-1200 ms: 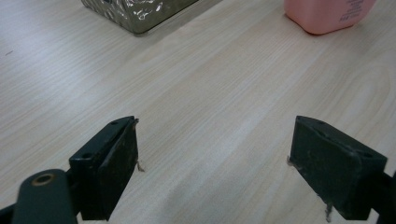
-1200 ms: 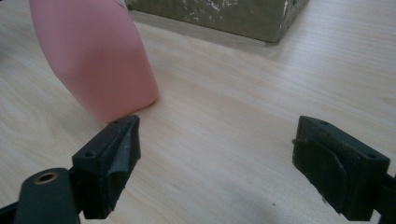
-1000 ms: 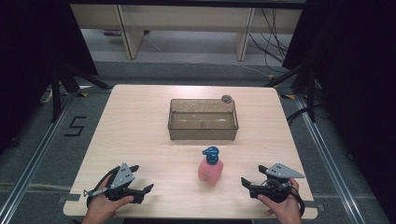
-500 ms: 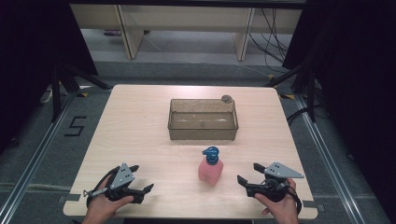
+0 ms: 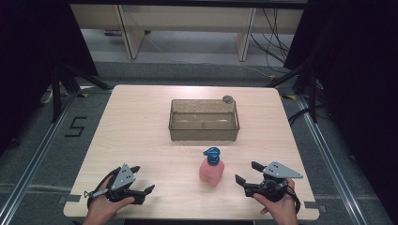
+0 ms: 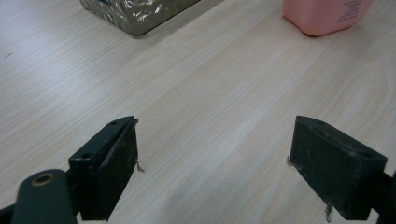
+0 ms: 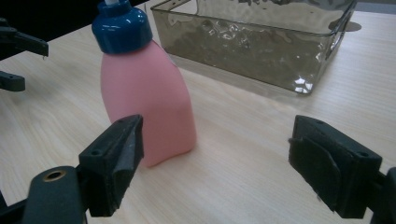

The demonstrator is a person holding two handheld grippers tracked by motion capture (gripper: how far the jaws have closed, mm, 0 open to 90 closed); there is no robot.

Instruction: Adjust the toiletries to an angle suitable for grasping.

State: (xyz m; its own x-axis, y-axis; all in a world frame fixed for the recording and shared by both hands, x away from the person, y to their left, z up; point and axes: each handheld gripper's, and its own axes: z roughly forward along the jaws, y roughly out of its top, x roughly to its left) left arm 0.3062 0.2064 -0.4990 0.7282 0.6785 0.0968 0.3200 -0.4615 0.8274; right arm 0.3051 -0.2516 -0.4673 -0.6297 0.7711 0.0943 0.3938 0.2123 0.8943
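Pale wood table under me. My right gripper (image 5: 248, 177) near front-right corner, jaws apart, empty, just eased inward. Pink bottle (image 5: 211, 169) upright just left of it, nearer than left gripper (image 5: 143, 180), also apart. Clear bin (image 5: 203, 132) beyond.

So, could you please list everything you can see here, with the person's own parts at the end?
Bottle: one, pink with a blue cap, upright on the near half of the table, between the two grippers.
Bin: one, clear smoky plastic, rectangular, mid-table beyond the bottle.
Small round object: one, grey, on the table at the bin's far right corner; too small to identify.
Table: one, light wood.
Floor marking "5": one, black, left of the table.
Left gripper: one, black with a grey plate, near left edge, jaws open.
Right gripper: one, black with a grey plate, right of the bottle, jaws open.
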